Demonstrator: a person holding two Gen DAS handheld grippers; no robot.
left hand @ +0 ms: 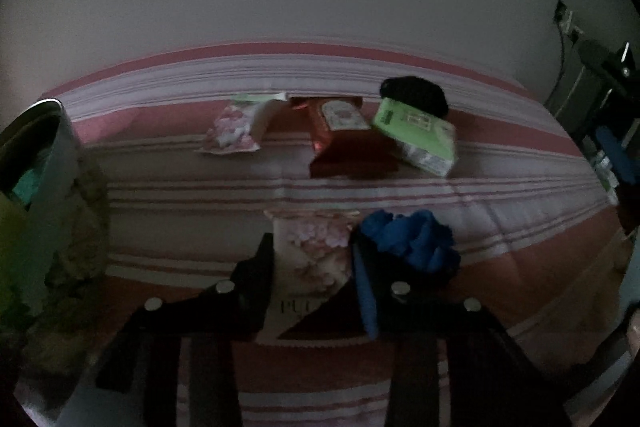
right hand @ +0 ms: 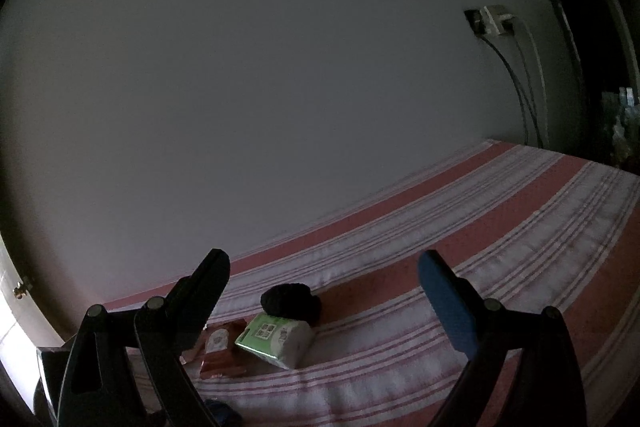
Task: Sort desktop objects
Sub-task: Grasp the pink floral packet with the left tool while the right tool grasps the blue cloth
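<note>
We see the floral pack [left hand: 310, 259] between the fingers of the left gripper [left hand: 310, 247], low in the middle of the left wrist view; the jaws are clenched on it, one black finger at each side. It lies on the striped cloth [left hand: 180, 187]. Just right of it sits a blue scrunchie [left hand: 416, 243], touching the right finger.

Farther back lie a second floral pack [left hand: 236, 131], a red wrapper [left hand: 340, 147] with a small pale pack on it, and a green tissue pack [left hand: 418, 135] that leans against a black scrunchie [left hand: 414, 95].

At the left edge stands a bin [left hand: 48, 163] with green things inside.

The right gripper [right hand: 324, 263] hangs above the cloth, jaws spread wide, nothing between them.
</note>
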